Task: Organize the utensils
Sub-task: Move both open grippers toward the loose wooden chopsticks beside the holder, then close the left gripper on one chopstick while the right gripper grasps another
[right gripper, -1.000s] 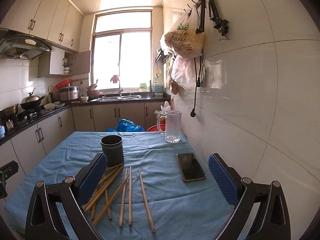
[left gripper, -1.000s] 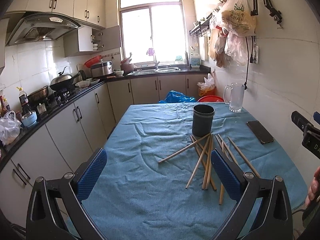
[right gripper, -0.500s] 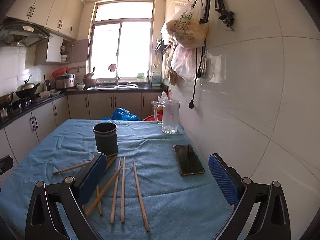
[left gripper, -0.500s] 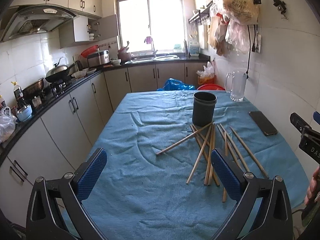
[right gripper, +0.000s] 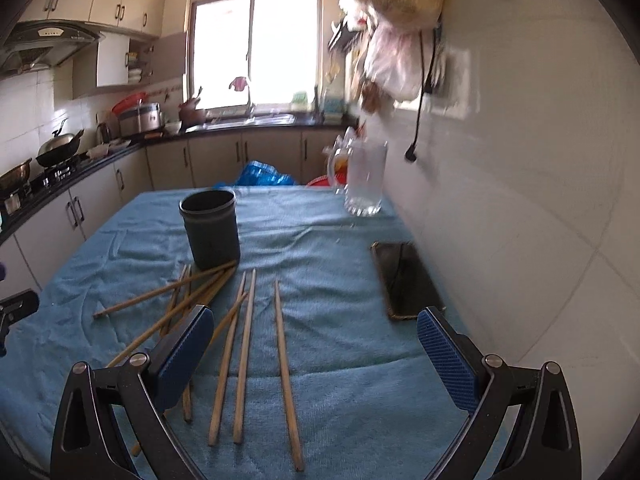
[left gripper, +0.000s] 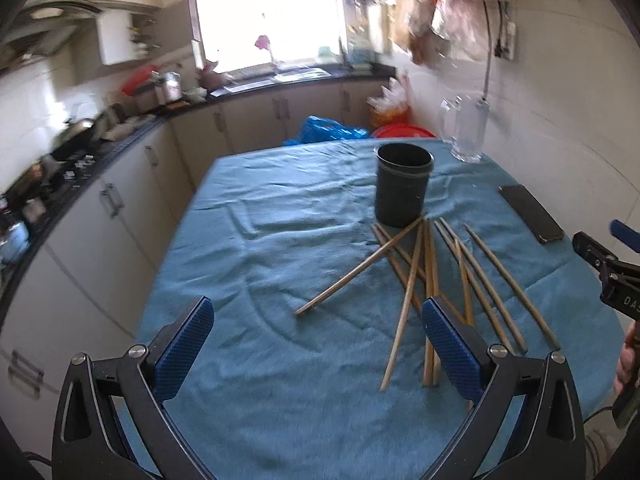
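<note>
— On the blue cloth (left gripper: 280, 220) that covers the tabletop, what lies where?

— Wooden chopsticks (left gripper: 430, 276) lie loose in a crossed heap, just in front of a dark round cup (left gripper: 403, 190) that stands upright. The far tips of several sticks reach the foot of the cup; whether they touch it I cannot tell. One stick (left gripper: 360, 268) slants away to the left of the heap, and in the right wrist view three (right gripper: 256, 344) lie nearly side by side toward the camera.

— And the cup, does it hold anything?

— As far as its dark mouth shows, nothing stands in it.

— What of the two tools?

— The left gripper (left gripper: 318, 354) hovers over the near part of the cloth with its jaws wide apart and nothing between them; its right blue pad (left gripper: 450, 350) hangs in front of the near ends of the heap. The right gripper (right gripper: 316, 354) is likewise spread wide and empty, its left pad (right gripper: 180, 356) over the sticks and its right pad (right gripper: 448, 354) near the corner of a black phone (right gripper: 406, 280).

— Where is the phone?

— Flat on the cloth, beside the tiled wall, well apart from the cup. Farther back a clear glass mug (right gripper: 362, 178) stands near the table's far edge. At the right edge of the left wrist view the other tool and part of a hand (left gripper: 626, 356) show.
</note>
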A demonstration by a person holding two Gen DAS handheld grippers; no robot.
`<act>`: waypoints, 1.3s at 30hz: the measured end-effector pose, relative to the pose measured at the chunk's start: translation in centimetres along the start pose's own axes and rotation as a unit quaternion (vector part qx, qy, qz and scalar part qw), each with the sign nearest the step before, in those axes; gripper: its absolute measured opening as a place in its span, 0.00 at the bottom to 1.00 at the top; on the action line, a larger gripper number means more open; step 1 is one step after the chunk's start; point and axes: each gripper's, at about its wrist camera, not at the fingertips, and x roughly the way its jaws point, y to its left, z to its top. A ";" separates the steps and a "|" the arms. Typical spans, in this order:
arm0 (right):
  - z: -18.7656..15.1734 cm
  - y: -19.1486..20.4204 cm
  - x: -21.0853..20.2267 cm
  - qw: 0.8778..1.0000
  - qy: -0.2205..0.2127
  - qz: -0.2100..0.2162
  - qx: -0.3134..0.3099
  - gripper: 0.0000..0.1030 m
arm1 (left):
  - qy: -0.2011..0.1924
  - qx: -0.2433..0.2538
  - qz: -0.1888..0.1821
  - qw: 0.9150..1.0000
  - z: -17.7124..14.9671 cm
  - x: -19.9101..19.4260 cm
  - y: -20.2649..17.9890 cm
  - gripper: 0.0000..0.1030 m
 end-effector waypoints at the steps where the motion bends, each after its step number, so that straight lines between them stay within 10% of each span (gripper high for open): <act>1: 0.2 -0.2 0.9 1.000 0.011 0.009 0.001 1.00 | 0.009 0.002 -0.010 1.000 0.5 0.8 0.0 1.00; 7: 0.8 -0.8 6.8 0.994 0.095 0.054 -0.009 0.97 | 0.060 0.046 -0.075 0.994 3.6 7.0 -1.5 0.88; 18: 0.2 0.1 15.3 0.972 0.213 0.101 -0.021 0.64 | 0.168 0.150 -0.123 0.966 4.4 16.8 -4.1 0.60; 22: 0.1 0.9 16.9 0.966 0.232 0.105 -0.028 0.50 | 0.206 0.145 -0.129 0.959 3.4 18.1 -4.3 0.14; 28: 0.2 1.4 18.2 0.962 0.251 0.104 -0.023 0.11 | 0.238 0.045 -0.159 0.957 2.1 16.8 -2.4 0.13; 39: 0.5 0.9 18.6 0.958 0.270 0.099 -0.005 0.27 | 0.243 0.023 -0.113 0.963 1.2 15.0 -0.9 0.27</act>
